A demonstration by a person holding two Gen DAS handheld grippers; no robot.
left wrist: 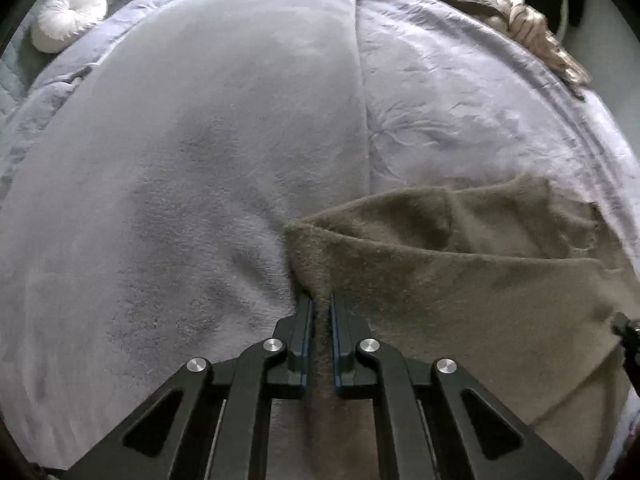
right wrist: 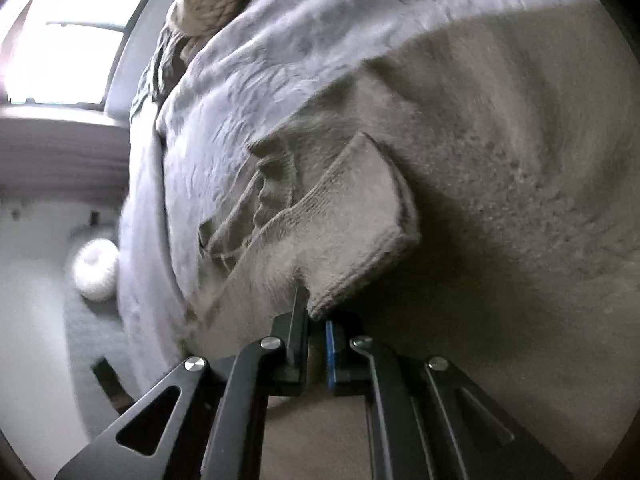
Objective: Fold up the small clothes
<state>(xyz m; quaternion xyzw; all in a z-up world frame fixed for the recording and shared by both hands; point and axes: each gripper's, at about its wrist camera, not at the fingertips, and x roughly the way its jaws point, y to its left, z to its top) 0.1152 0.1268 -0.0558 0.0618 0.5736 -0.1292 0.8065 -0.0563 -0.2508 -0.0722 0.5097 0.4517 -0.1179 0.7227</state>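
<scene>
Black linkage arms fill the bottom of both wrist views, and between them each pair of fingers is pinched narrowly on cloth. On the left wrist view the left gripper (left wrist: 321, 312) nips a raised ridge of the olive-brown fleece garment (left wrist: 460, 272), which lies rumpled on the pale lavender blanket (left wrist: 180, 160) covering the bed; a folded flap lies across its upper part, with a straight crease running toward the right. The fabric looks soft and napped, darker along the pinched fold. This gripper points steeply down at the bedding. At the far right edge a dark piece, seemingly the other tool, touches the garment's edge, though it is mostly cut off. On the right wrist view the right gripper (right wrist: 316, 316) clamps the garment (right wrist: 500, 160) by the edge of a ribbed cuff (right wrist: 360, 232), which stands up in front of the fingers. That view is tilted and blurred. A white round cushion (left wrist: 68, 16) and a knitted tan throw (left wrist: 528, 28) lie at the bed's margins.
</scene>
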